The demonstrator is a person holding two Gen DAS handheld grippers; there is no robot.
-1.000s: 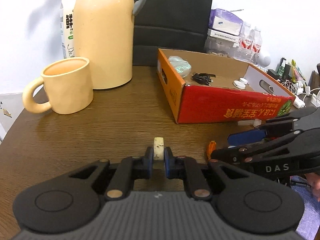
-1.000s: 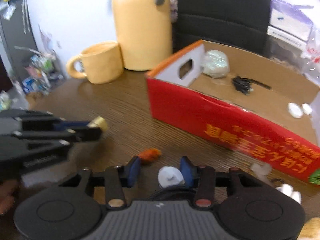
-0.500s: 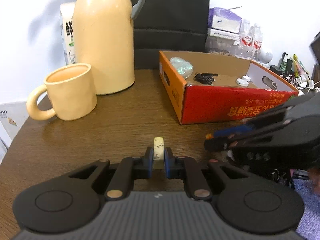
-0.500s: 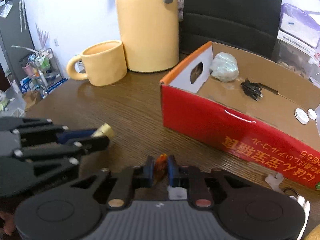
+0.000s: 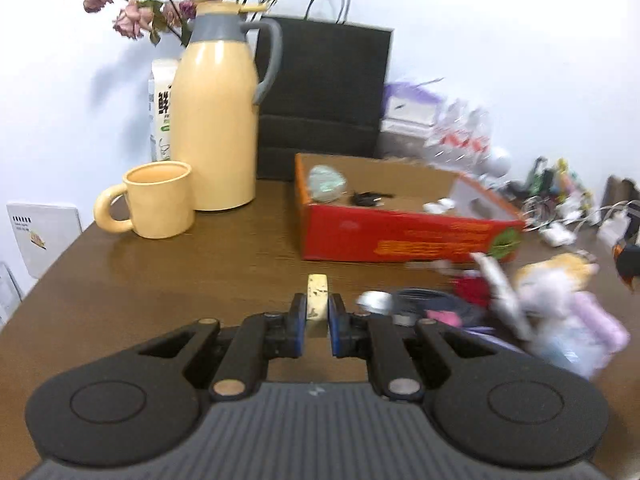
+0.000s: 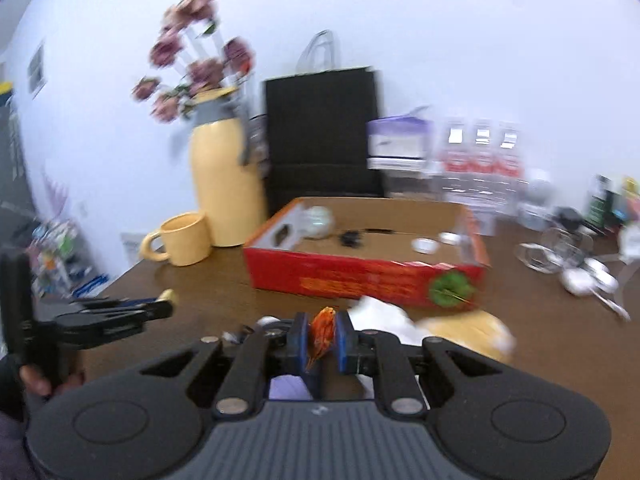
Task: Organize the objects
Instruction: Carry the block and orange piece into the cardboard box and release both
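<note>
left wrist view: the left gripper (image 5: 317, 312) pinches a small cream block (image 5: 317, 300) above the brown table (image 5: 168, 280), with a yellow mug (image 5: 158, 205), a jug (image 5: 218, 120) and the red box (image 5: 400, 236) beyond, and a blurred heap of soft things (image 5: 552, 308) at right that only this view shows in full. right wrist view: the right gripper (image 6: 322, 338) is clamped on a small orange piece (image 6: 322, 330), the box lies ahead with small items inside, and the left gripper shows from the side at left, block at its tip.
</note>
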